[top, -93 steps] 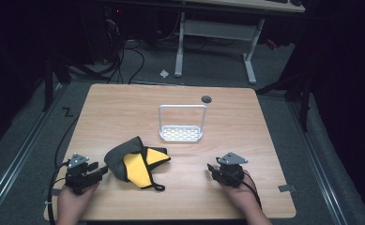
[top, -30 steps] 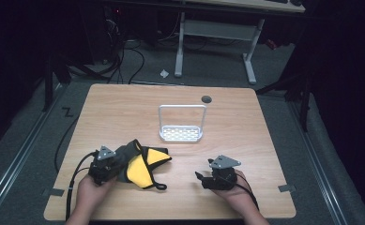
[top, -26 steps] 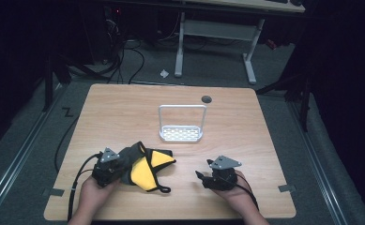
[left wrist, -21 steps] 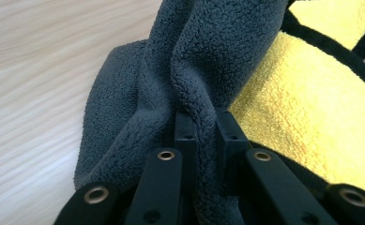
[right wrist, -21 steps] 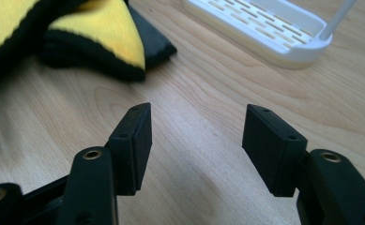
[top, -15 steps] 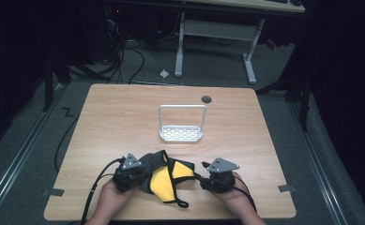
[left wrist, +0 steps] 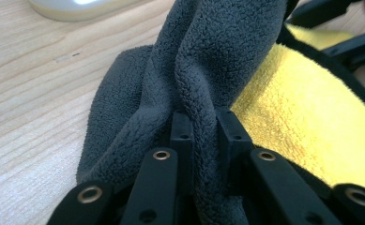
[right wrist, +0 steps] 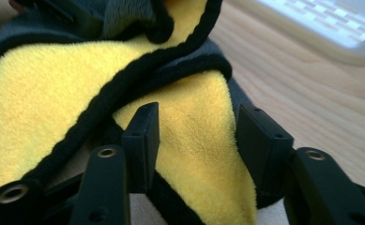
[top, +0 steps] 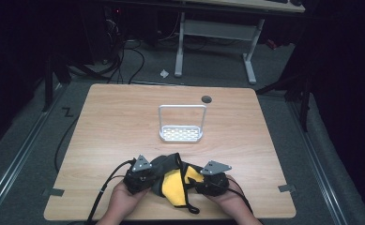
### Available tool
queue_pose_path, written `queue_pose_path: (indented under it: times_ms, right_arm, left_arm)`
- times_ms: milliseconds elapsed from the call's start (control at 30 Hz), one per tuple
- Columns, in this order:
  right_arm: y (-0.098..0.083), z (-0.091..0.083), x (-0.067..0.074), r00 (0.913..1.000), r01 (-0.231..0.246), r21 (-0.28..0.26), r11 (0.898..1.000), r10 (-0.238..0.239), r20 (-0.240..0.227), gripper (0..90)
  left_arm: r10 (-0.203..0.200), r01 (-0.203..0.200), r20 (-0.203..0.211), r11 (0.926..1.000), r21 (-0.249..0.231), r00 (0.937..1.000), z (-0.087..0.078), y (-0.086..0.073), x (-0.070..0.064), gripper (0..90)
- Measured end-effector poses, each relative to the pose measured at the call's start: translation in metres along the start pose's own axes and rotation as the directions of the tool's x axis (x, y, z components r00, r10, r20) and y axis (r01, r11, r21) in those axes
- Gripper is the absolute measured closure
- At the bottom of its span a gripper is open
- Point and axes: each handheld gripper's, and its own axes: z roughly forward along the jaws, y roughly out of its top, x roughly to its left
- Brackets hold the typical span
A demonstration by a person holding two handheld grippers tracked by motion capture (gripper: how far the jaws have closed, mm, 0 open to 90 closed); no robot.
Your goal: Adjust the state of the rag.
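Your left gripper (top: 148,177) sits at the near edge of the table (top: 124,117), its jaws pinching a thick grey fold of the cloth (top: 171,180). In the left gripper view that fold rises straight up between the two black pads (left wrist: 182,136), squeezed on both sides, even though the jaws have just been easing apart a little.

Your right gripper (top: 203,180) lies just right of the cloth, pointing left into it. Its jaws have just been closing, but in the right gripper view they stand apart around a yellow flap edged in black; the left pad (right wrist: 142,136) touches the fabric, while the right one stands just clear of it. So nothing is clamped there yet.

The cloth itself, grey on one face and yellow on the other, is bunched between your two grippers, near the table's near edge and about midway across. A black trim loop trails from it toward you.

Farther off, near the table's middle, stands a white rack (top: 181,133) with an upright handle, well apart from the cloth. A dark round hole (top: 206,99) sits in the tabletop beyond it.
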Motion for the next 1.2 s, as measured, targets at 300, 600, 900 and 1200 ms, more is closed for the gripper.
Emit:
queue_pose_path:
  times_ms: [300,600,900,1200]
  right_arm:
    - [-0.001,0.000,-0.002,0.9998,0.020,0.019,1.000,-0.019,-0.005,85.2]
    - [-0.007,-0.014,-0.032,0.9933,-0.051,0.018,0.999,0.049,0.105,85.8]
    - [-0.018,-0.021,-0.060,0.9807,-0.114,0.014,0.993,0.110,0.162,85.5]
    - [-0.018,-0.020,-0.059,0.9821,-0.109,0.016,0.994,0.106,0.156,85.0]
  left_arm:
    - [-0.004,0.004,0.013,0.9995,-0.032,0.9999,-0.011,0.002,0.001,77.9]
    - [-0.006,0.007,0.044,0.9997,-0.025,0.9990,-0.010,-0.002,-0.002,78.2]
    - [0.002,-0.006,0.082,0.9991,0.043,0.9966,0.003,-0.011,-0.011,67.8]
    - [0.006,-0.002,0.104,0.9994,-0.035,0.9945,-0.012,0.005,-0.020,40.1]
